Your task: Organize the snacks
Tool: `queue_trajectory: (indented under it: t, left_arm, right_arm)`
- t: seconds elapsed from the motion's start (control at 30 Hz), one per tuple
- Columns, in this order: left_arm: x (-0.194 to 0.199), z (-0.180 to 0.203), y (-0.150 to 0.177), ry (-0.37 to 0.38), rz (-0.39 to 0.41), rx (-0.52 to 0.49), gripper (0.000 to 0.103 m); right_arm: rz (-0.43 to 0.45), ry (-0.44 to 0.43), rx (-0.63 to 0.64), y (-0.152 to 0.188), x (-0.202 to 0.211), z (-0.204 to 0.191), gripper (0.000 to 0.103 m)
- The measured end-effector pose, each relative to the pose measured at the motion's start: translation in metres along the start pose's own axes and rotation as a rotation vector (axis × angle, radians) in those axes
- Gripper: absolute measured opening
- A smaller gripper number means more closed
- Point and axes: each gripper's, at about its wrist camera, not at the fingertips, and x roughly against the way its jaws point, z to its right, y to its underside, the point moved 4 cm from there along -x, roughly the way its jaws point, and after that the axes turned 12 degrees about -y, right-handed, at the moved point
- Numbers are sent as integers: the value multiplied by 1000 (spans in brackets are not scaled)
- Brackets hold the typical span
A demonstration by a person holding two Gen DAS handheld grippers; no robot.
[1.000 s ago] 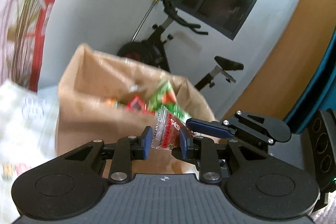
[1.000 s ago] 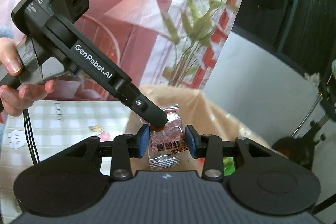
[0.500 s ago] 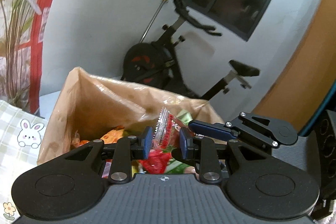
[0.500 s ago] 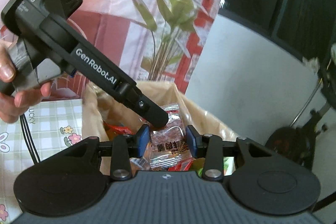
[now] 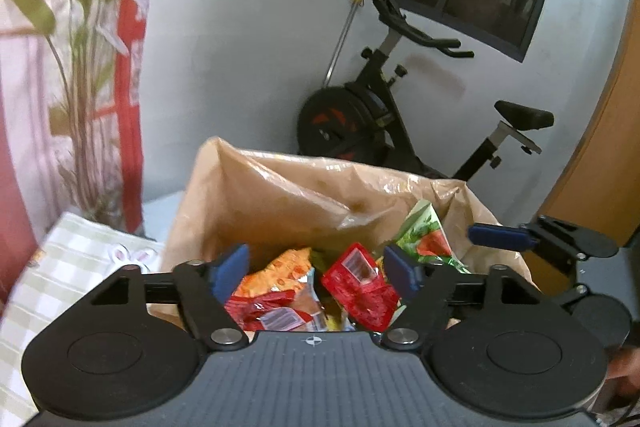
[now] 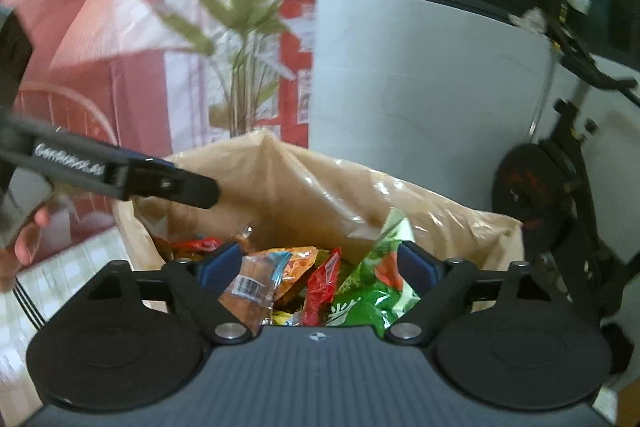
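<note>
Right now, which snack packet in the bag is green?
The packet printed with leaves and red pieces, standing against the brown bag's right side; the others are red, orange or clear.

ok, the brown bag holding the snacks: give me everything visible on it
The brown bag looks like thin, glossy, crinkled tan material. It stands upright with its mouth open and its rim uneven, one corner peaked. Inside lie snack packets in red, orange and green. It stands on a checked tablecloth. Both hand-held grippers hover open above its mouth; neither visibly touches it.
</note>
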Motion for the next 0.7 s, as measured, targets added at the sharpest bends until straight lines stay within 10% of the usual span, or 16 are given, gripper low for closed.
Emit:
queue_trajectory:
  t: [0.7]
  left_arm:
    - [127,36,-2,-152,237,-164,95]
  right_arm:
    - [158,160,-209,8,126,-46,103]
